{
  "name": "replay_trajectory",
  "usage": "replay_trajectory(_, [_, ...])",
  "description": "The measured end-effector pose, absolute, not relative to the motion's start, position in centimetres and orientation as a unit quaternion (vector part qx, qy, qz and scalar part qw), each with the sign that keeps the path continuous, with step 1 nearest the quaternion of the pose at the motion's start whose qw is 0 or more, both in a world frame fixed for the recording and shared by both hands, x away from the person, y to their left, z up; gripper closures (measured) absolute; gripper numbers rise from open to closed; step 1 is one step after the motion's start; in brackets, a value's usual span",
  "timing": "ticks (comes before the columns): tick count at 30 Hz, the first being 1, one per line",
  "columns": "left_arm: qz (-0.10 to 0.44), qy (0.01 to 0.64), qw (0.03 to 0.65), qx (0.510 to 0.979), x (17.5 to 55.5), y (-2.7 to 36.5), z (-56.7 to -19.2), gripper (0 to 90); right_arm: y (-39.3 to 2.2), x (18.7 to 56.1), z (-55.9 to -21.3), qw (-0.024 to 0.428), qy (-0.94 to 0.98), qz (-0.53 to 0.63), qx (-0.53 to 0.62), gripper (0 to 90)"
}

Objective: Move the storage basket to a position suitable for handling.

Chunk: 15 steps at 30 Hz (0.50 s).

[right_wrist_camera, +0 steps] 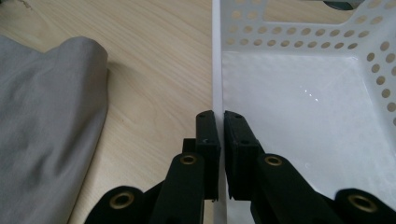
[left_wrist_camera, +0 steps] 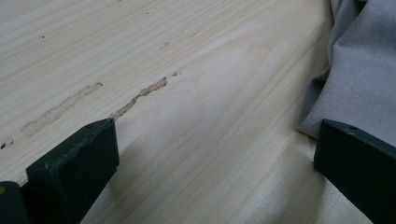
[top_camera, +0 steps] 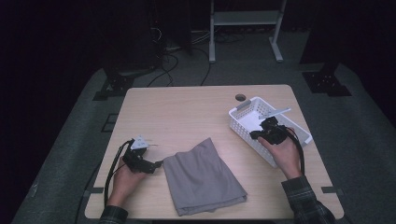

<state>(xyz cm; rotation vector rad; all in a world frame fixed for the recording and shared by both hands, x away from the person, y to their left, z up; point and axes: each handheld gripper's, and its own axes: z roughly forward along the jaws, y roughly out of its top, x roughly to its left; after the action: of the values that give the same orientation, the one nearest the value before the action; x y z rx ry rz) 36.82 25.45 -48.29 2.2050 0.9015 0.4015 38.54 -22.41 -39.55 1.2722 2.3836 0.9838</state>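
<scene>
A dark lab: camera stands (top_camera: 324,79), floor cables (top_camera: 166,60), lone table (top_camera: 187,107).

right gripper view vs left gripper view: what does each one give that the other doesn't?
Right gripper view alone: the white basket with its perforated walls and bare floor, and the right gripper with its jaws clamped on the basket's near wall, one jaw outside, one inside.

Left gripper view alone: the left gripper with jaws wide apart and nothing between them, low over the table, plus pale scuff marks in the wood.

Both: the folded grey cloth at one side and the light wooden table.
</scene>
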Motion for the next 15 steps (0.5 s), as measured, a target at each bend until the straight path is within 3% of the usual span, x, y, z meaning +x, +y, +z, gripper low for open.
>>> replay_trajectory(15, [0.156,0.349,0.355,0.853,36.8,25.4,-48.3,0.0,-24.0,36.2,-39.6,0.138,0.82,0.332,0.445,84.1])
